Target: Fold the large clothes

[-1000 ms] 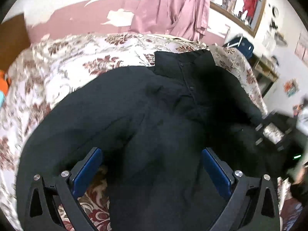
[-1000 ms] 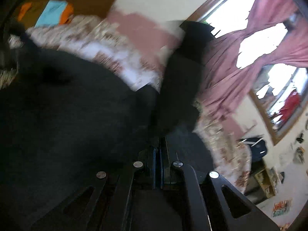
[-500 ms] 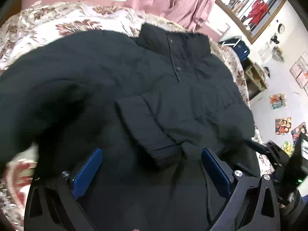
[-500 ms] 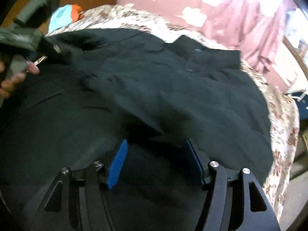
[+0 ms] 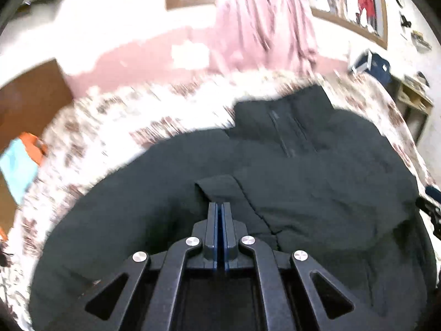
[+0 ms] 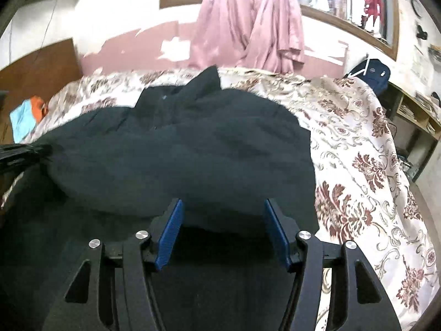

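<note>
A large black jacket [image 5: 317, 182] lies spread on the bed, collar toward the far wall, with one sleeve folded across its front. My left gripper [image 5: 219, 207] is shut at the cuff of that sleeve. In the right wrist view, jacket fabric bunches to a point at the left gripper [image 6: 16, 151]. My right gripper [image 6: 222, 202] stands over the jacket's [image 6: 193, 151] near side. Its jaws are closing, and a puffy fold of the jacket sits between the blue pads [image 6: 171, 231] without being pressed.
A floral bedcover [image 6: 358, 151] lies under the jacket, bare on the right. Pink curtains [image 6: 248, 27] hang on the far wall. A blue backpack [image 6: 372, 73] and a wooden shelf [image 6: 413, 110] stand at the right, and orange and blue cloth [image 6: 27, 113] lies at the far left.
The left gripper's jaws went from wide open to shut at the sleeve cuff. The right gripper let go of the jacket part it held up, opened, rolled level and moved along the near side.
</note>
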The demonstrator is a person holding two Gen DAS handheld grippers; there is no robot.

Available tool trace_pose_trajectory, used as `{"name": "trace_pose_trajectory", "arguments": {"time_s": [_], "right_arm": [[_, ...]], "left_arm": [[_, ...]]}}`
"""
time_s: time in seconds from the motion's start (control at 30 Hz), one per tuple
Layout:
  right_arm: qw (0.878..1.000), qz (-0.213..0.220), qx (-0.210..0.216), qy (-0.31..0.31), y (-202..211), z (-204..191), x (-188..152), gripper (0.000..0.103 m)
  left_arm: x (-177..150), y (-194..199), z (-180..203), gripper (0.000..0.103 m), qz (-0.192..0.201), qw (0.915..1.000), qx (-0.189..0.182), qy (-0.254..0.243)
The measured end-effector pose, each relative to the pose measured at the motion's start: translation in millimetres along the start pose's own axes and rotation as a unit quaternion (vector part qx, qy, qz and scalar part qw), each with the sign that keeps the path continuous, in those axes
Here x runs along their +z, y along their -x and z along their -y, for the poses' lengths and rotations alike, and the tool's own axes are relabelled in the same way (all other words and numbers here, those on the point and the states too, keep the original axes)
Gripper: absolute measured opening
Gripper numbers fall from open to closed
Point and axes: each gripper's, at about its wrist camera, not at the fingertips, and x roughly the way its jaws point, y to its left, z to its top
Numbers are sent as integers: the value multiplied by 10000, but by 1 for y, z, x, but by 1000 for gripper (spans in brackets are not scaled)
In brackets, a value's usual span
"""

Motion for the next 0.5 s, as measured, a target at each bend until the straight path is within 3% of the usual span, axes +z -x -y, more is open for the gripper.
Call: {"name": "trace_pose_trajectory", "arguments": {"time_s": [0.07, 0.17, 0.27, 0.33, 0.4, 0.5], "right_arm": [[10000, 16, -11, 2, -14, -6, 10, 52], [9999, -35, 42, 108, -32, -13, 26, 52], [9995, -173, 123, 233, -53, -28, 38, 52], [9978, -549, 129, 349, -78, -40, 40, 52], [9956, -844, 107, 392, -98, -46, 38, 52], [9951, -940, 93, 302, -113, -47, 33, 52]], "left_arm": [[3, 1, -5, 3, 97, 9995, 273, -98], [-1, -25, -11, 2, -156, 9976, 621, -277], [-20, -58, -9, 2, -622, 9961, 452, -423], [-32, -72, -6, 2, -823, 9943, 459, -508], [-40, -77, -5, 2, -904, 9930, 528, -554], [-43, -82, -5, 2, -982, 9926, 507, -507]]}}
